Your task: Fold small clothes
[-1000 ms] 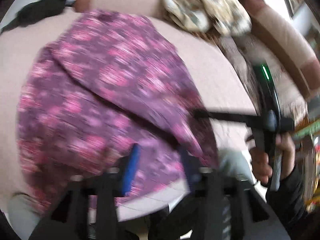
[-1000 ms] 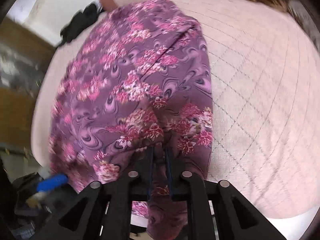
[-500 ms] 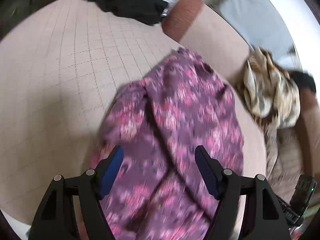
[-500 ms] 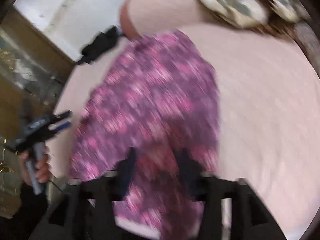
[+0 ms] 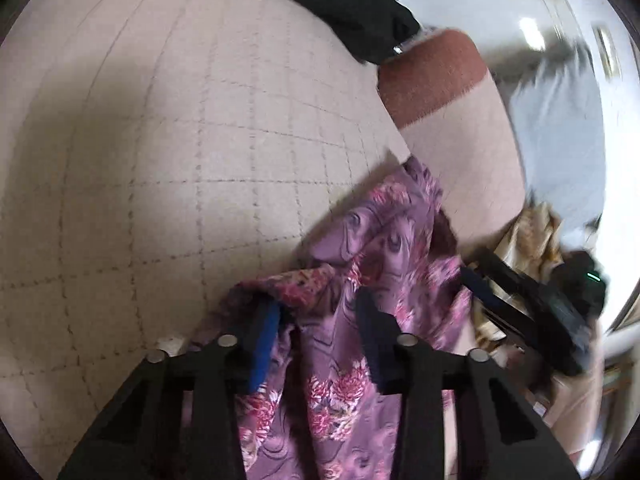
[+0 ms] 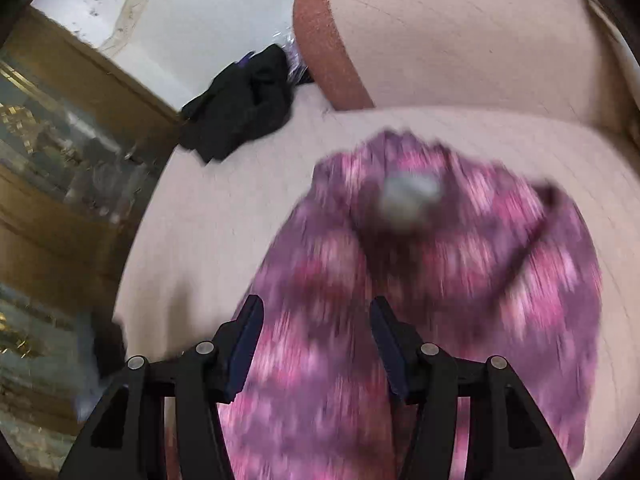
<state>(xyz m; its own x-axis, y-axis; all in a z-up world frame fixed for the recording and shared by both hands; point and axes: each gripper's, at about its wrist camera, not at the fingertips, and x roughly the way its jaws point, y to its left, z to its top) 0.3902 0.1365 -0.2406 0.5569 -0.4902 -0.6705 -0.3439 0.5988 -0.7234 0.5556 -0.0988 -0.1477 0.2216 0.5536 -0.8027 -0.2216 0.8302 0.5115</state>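
Note:
A purple garment with pink flowers [image 5: 380,240] lies bunched on the pale quilted sofa seat [image 5: 160,160]. My left gripper [image 5: 316,320] is open, its jaws wide apart with the cloth's near edge lying between and under them. In the right wrist view the same garment [image 6: 460,272] is motion-blurred, with a grey patch near its far end. My right gripper [image 6: 316,328] is open just above the cloth, holding nothing. The right gripper also shows in the left wrist view [image 5: 532,300], at the garment's right edge.
A black garment [image 6: 244,104] lies at the seat's far corner, also in the left wrist view [image 5: 352,4]. The brown and beige backrest cushion [image 6: 440,32] stands behind the purple cloth. A cream patterned cloth [image 5: 532,236] lies right. A wooden cabinet [image 6: 60,140] stands left.
My right gripper was shut on the garment's edge one second ago and has let go; it is open now. Both views have swung toward the backrest. The garment looks more bunched.

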